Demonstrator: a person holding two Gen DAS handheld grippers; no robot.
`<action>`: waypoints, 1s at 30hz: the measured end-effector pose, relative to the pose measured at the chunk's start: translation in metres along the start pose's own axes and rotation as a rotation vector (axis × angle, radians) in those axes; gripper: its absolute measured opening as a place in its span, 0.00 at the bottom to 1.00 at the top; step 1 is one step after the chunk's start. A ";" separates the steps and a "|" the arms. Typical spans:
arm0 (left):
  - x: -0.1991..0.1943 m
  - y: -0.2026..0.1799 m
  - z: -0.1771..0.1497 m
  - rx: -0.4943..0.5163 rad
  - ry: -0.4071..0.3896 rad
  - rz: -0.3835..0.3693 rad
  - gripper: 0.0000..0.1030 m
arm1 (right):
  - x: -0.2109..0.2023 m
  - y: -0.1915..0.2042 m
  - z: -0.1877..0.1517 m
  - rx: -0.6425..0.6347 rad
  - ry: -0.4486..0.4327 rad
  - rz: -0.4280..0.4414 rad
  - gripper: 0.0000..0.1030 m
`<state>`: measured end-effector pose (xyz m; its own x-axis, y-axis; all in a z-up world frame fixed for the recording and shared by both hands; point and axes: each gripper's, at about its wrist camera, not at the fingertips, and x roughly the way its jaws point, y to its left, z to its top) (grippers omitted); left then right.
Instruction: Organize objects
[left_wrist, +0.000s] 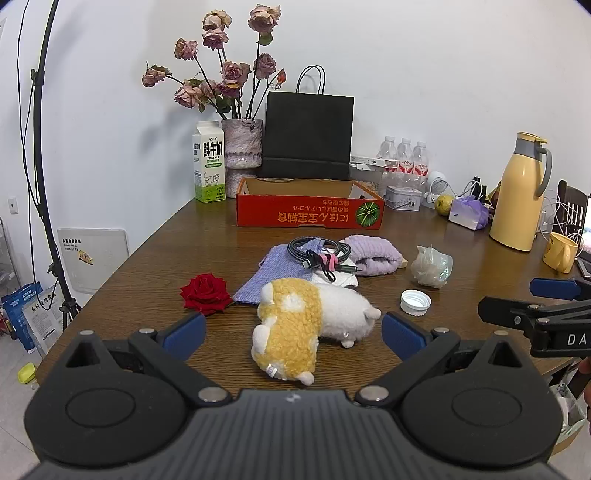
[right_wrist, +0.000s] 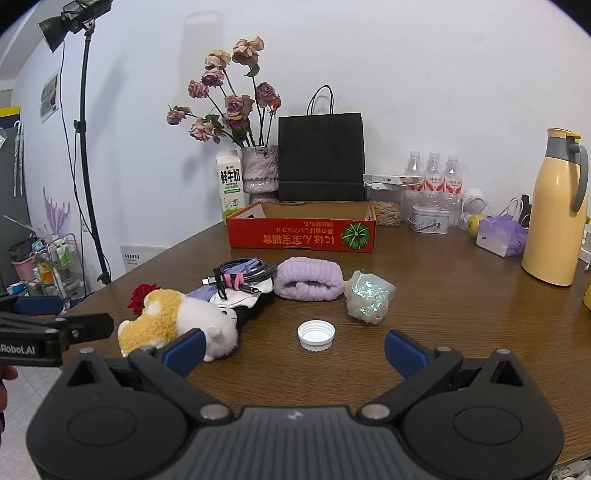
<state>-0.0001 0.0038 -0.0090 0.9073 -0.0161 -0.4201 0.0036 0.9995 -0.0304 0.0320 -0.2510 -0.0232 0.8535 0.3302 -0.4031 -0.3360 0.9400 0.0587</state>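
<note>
Fluffy plush toy (left_wrist: 306, 325) near the red box (left_wrist: 310, 210) looks light; my left claw (left_wrist: 293, 330) gapes, so I'd squeeze its middle.

R gripper (right_wrist: 293, 347) wide, empty | white cap (right_wrist: 316, 334) btwn fingers (right_wrist: 404, 352)

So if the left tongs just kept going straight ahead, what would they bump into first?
Most likely the plush toy. It lies on the table right between the open left tongs, directly in their path. Behind it sits the cable bundle, though depth is hard to judge here.
</note>
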 end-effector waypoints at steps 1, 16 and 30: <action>0.000 0.000 0.000 0.000 0.000 0.000 1.00 | 0.000 0.000 0.000 0.000 0.000 0.000 1.00; 0.000 0.000 0.000 -0.005 0.002 -0.001 1.00 | 0.000 0.000 0.000 -0.001 0.001 -0.001 1.00; -0.002 0.000 -0.002 -0.008 0.002 -0.001 1.00 | 0.000 0.000 0.000 -0.001 0.002 -0.001 1.00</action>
<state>-0.0025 0.0034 -0.0103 0.9063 -0.0174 -0.4223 0.0012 0.9993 -0.0385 0.0313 -0.2507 -0.0235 0.8532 0.3288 -0.4050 -0.3352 0.9404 0.0572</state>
